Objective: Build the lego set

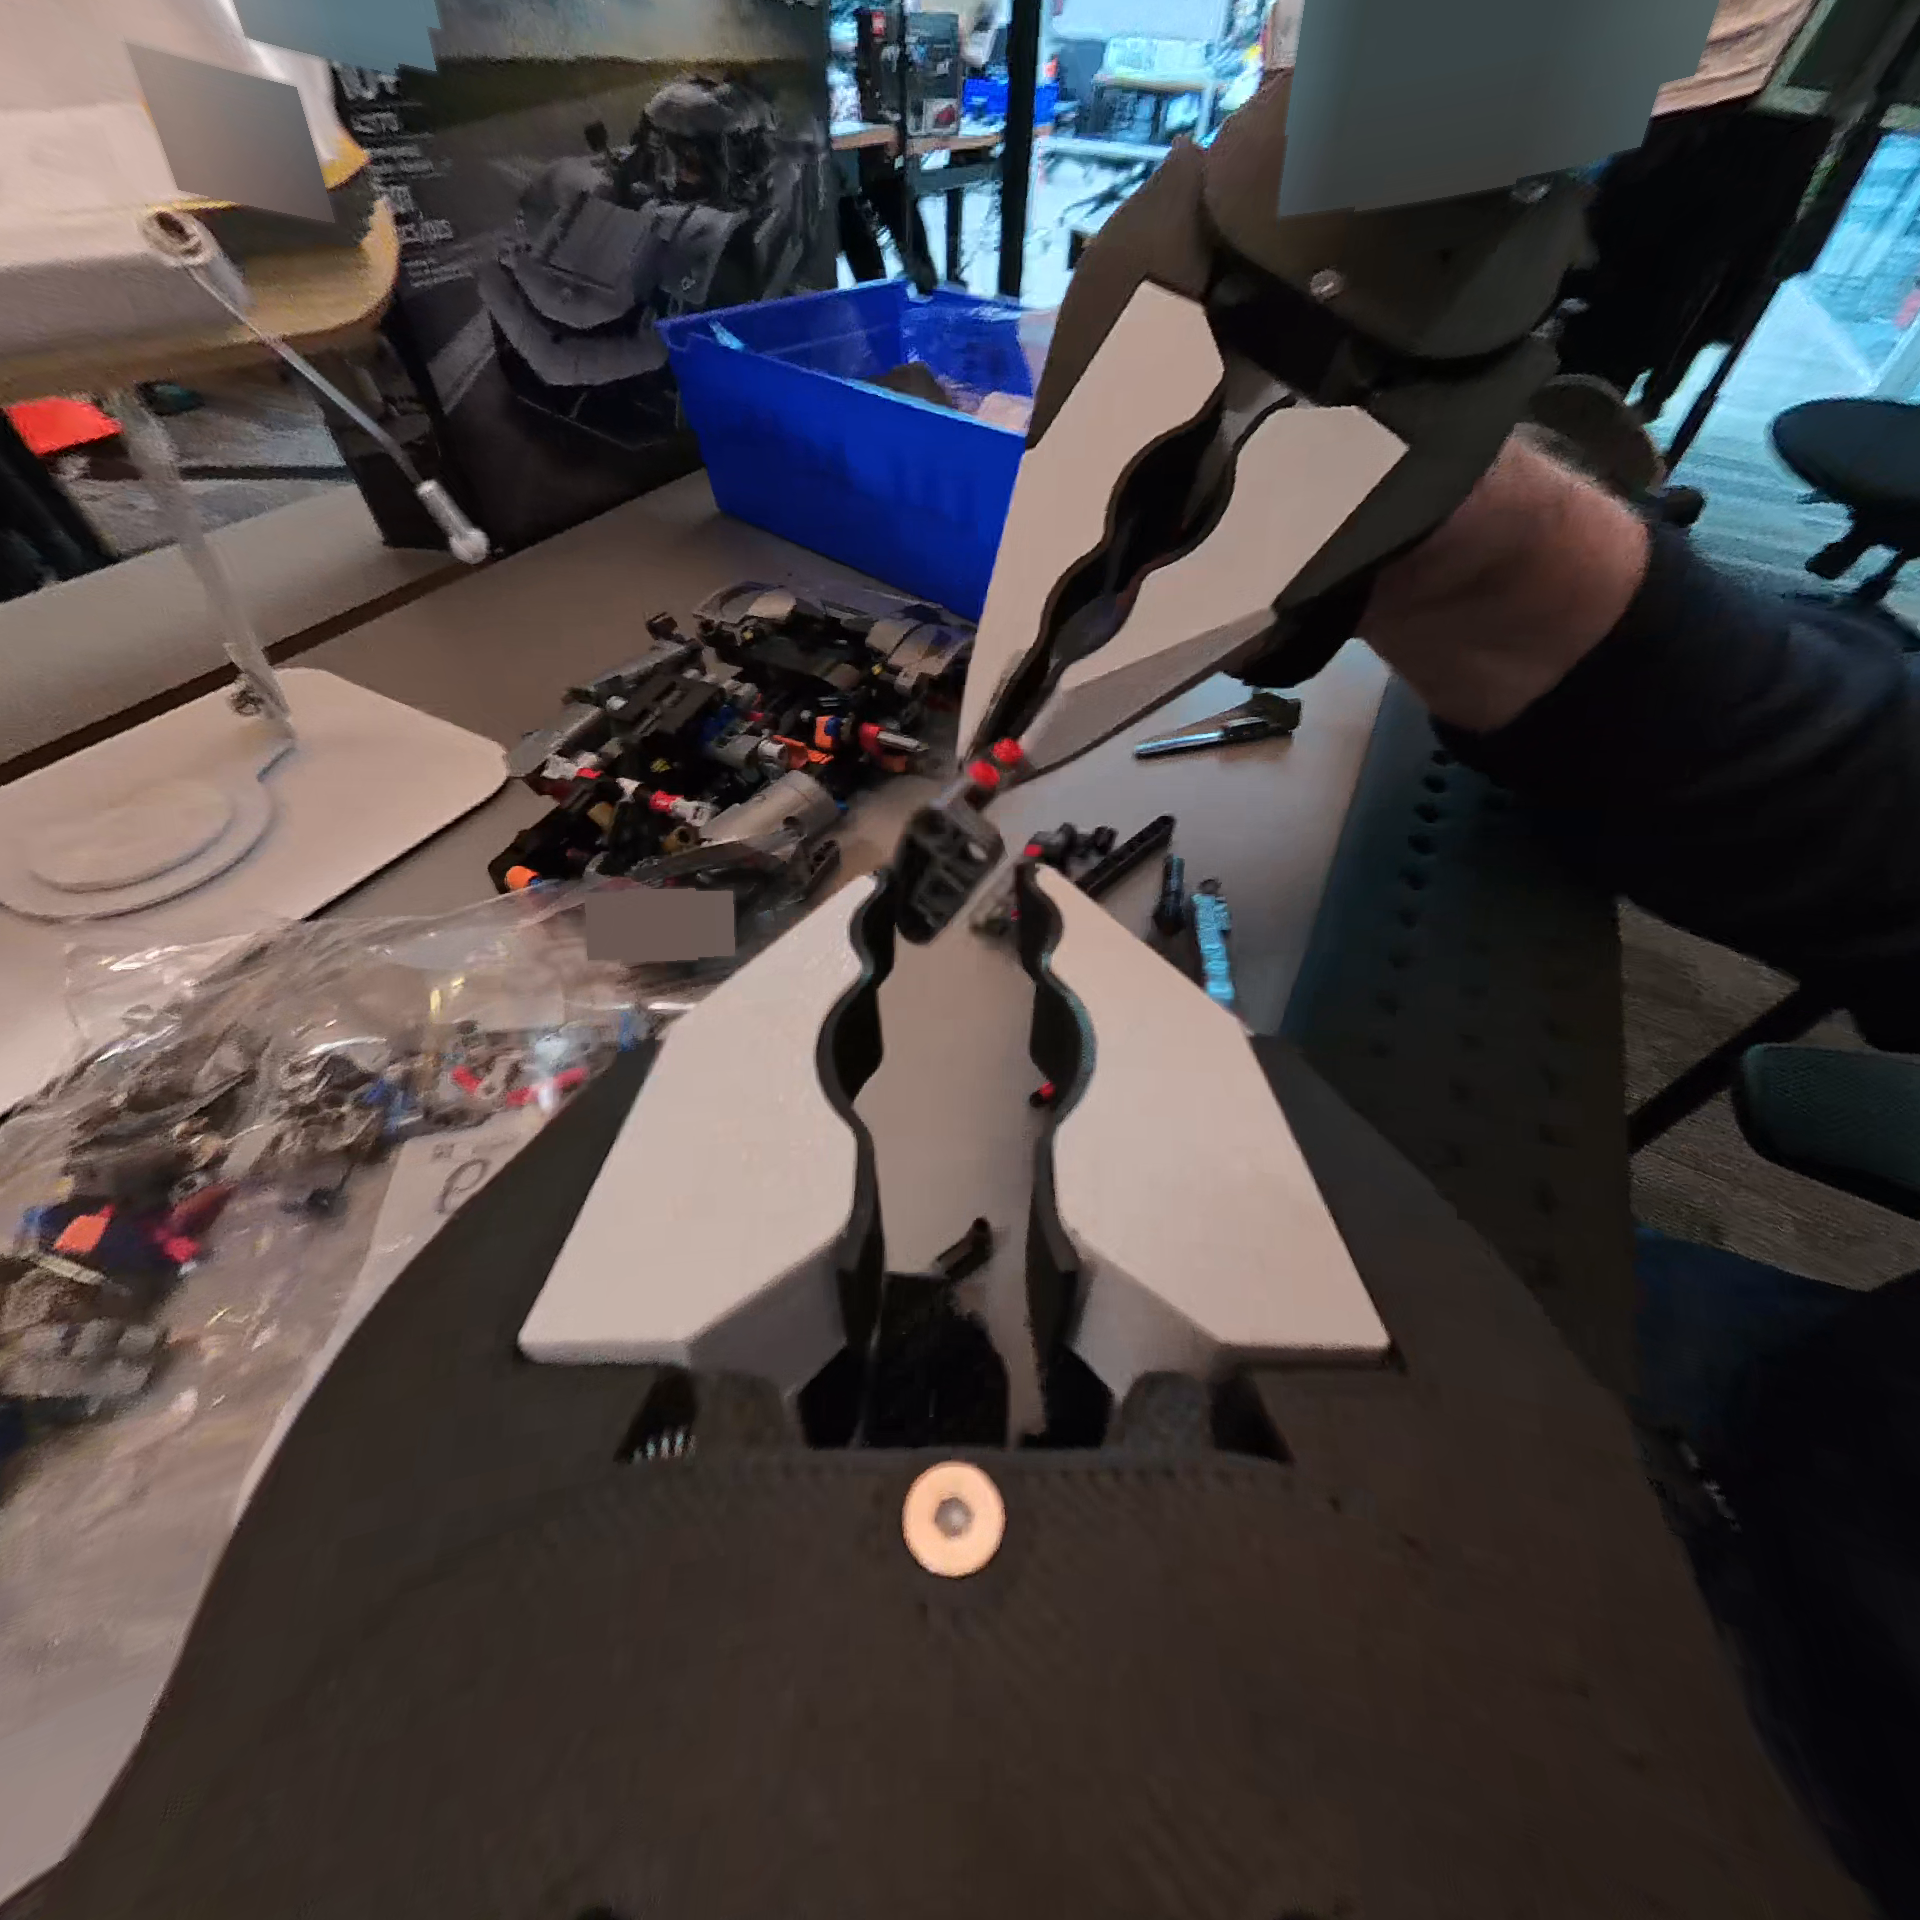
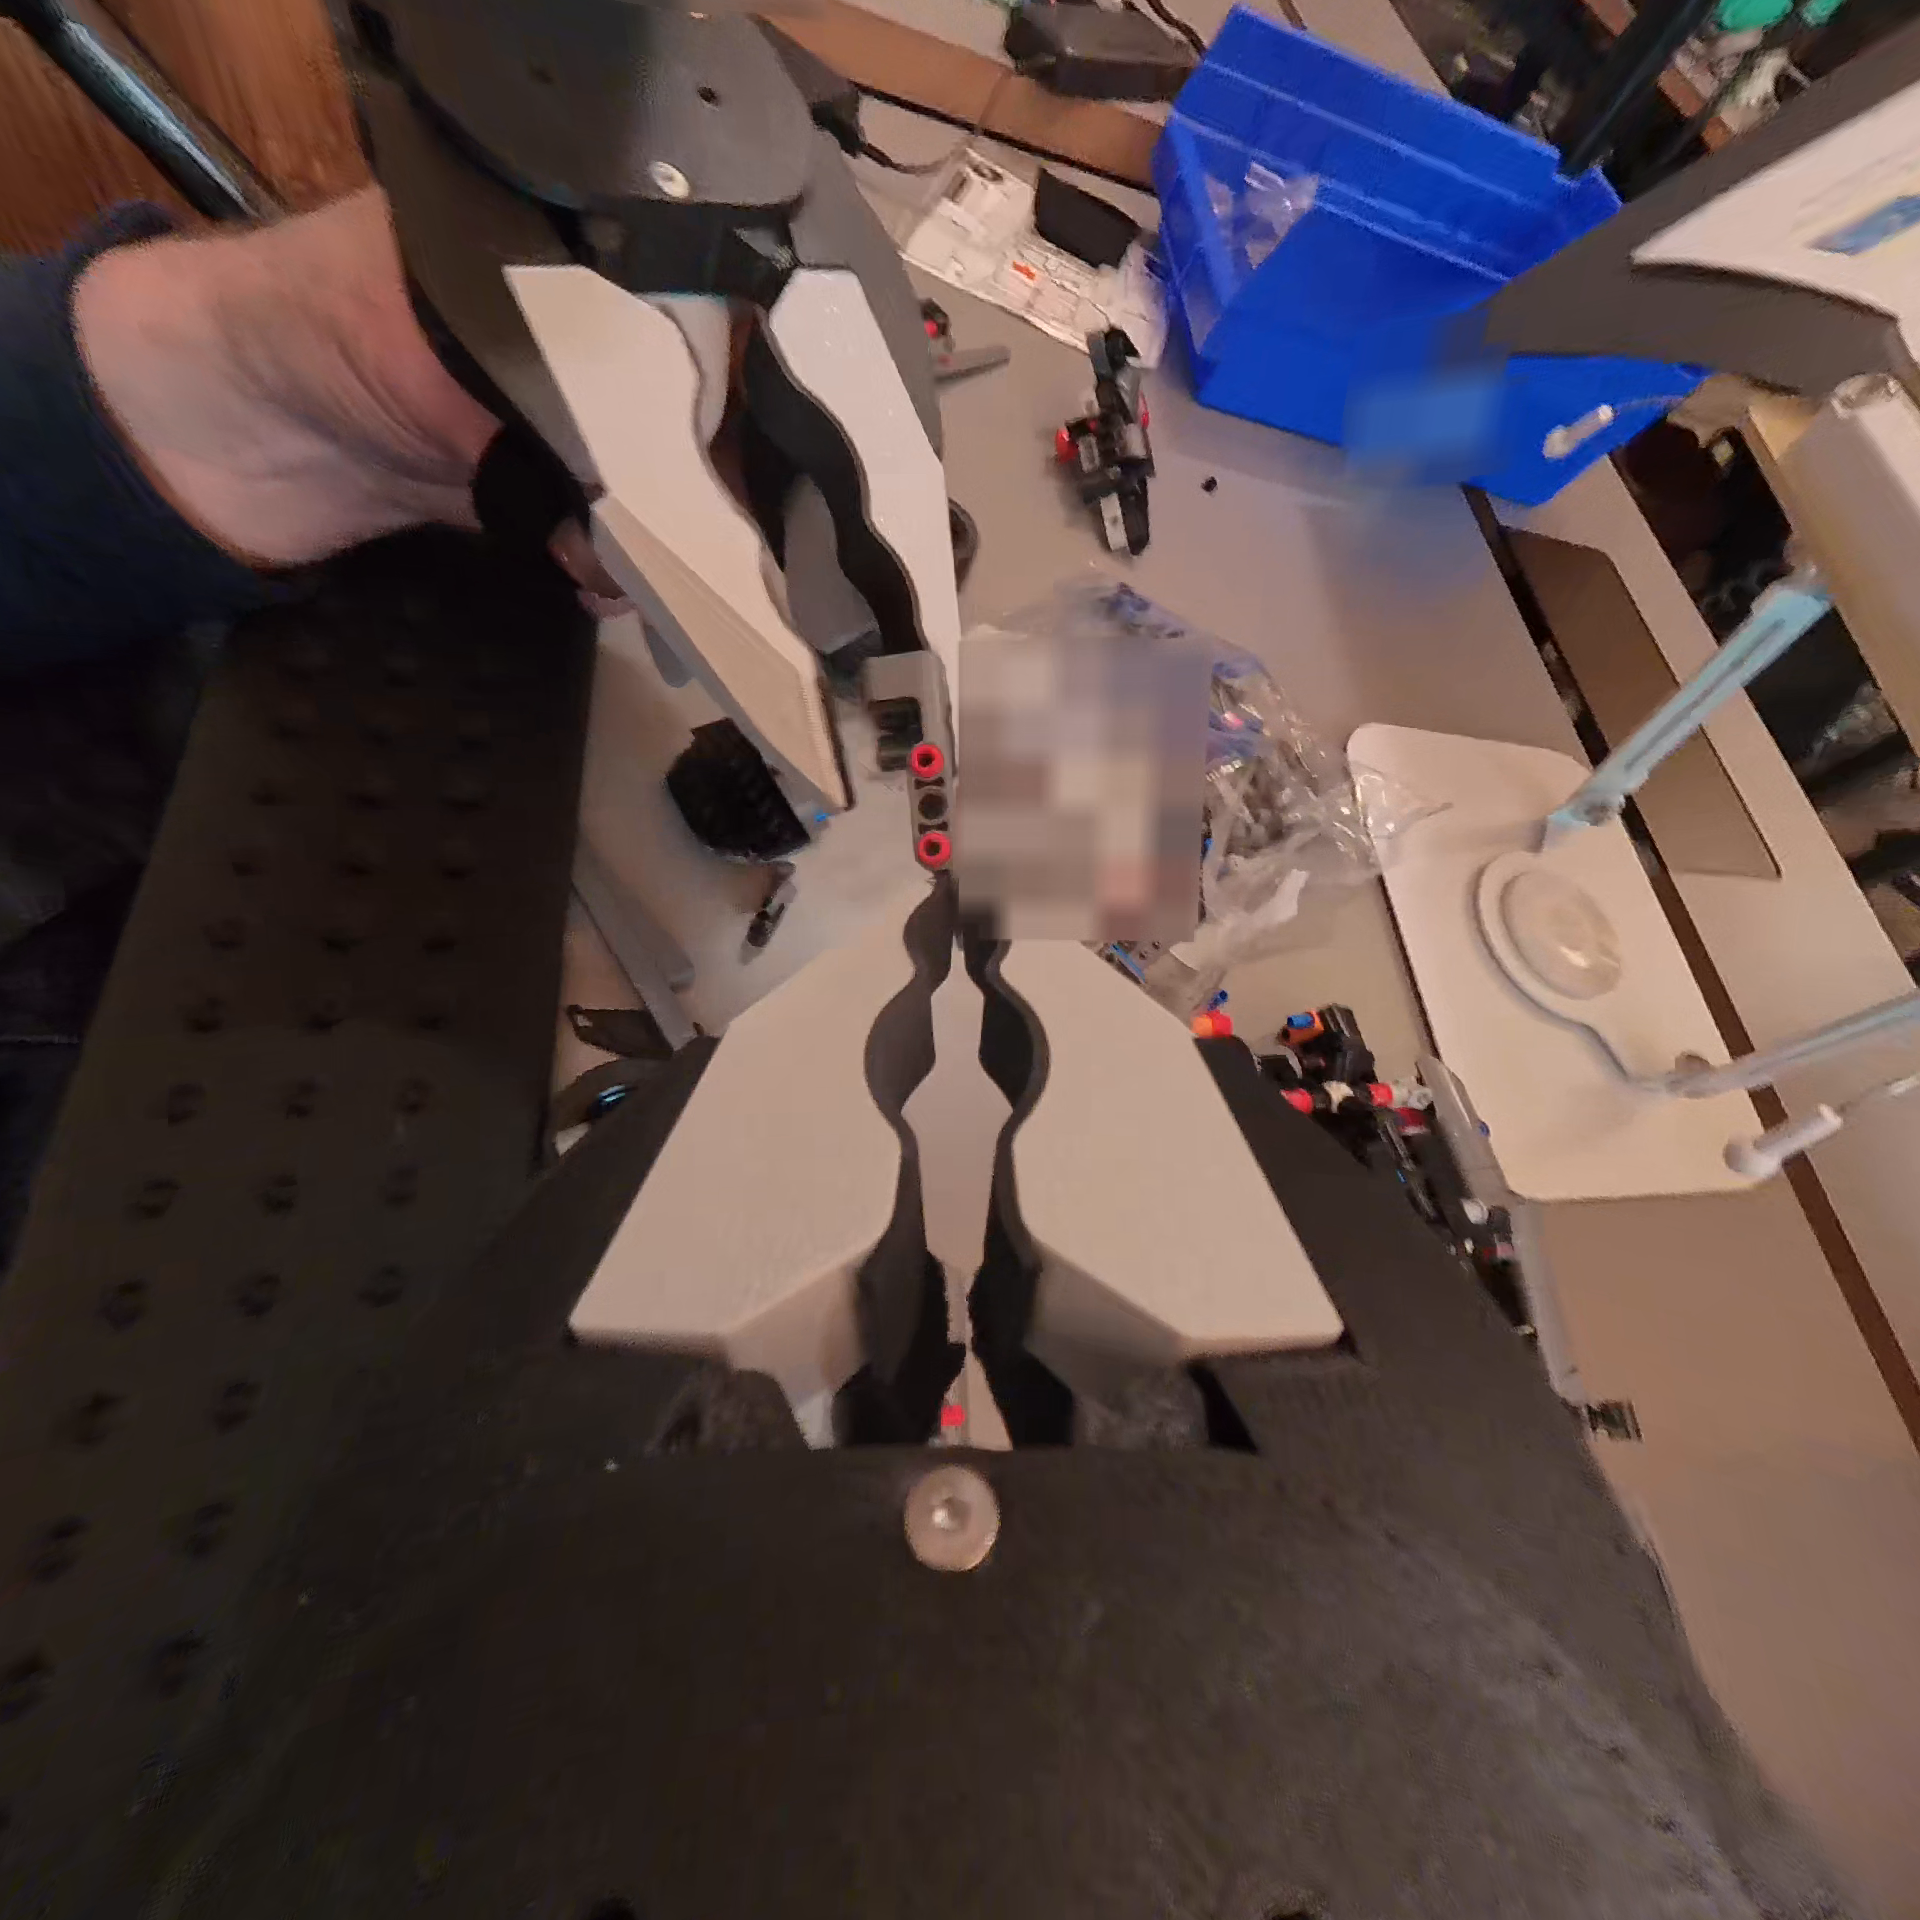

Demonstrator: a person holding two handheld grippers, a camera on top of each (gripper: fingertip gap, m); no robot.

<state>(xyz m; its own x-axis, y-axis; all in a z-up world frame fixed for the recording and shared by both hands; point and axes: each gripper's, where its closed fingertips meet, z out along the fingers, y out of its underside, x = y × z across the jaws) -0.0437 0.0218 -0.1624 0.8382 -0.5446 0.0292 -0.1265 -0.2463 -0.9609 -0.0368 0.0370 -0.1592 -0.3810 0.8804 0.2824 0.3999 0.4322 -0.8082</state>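
Grey plastic fingers meet over the table, where the two grippers work on one small lego piece. The left gripper pinches a black block between its fingertips, with the fingers otherwise set apart along their wavy inner edges. The right gripper comes down from above the block, its fingers pressed nearly together on the end of a short grey beam that carries two red pins. Beam and block touch, held in the air above the table; whether they are fully joined I cannot tell.

In the right wrist view, the right gripper has its tips closed on the lower end of the beam, and the left gripper grips the upper part from the far side. A hand holds the left gripper's handle.

Behind the block, a half-built lego model lies on the table, and beyond that stands a blue bin. Left of the block, a clear bag of loose pieces lies beside a white stand base. Right of the block, a few loose dark pieces lie on the table.
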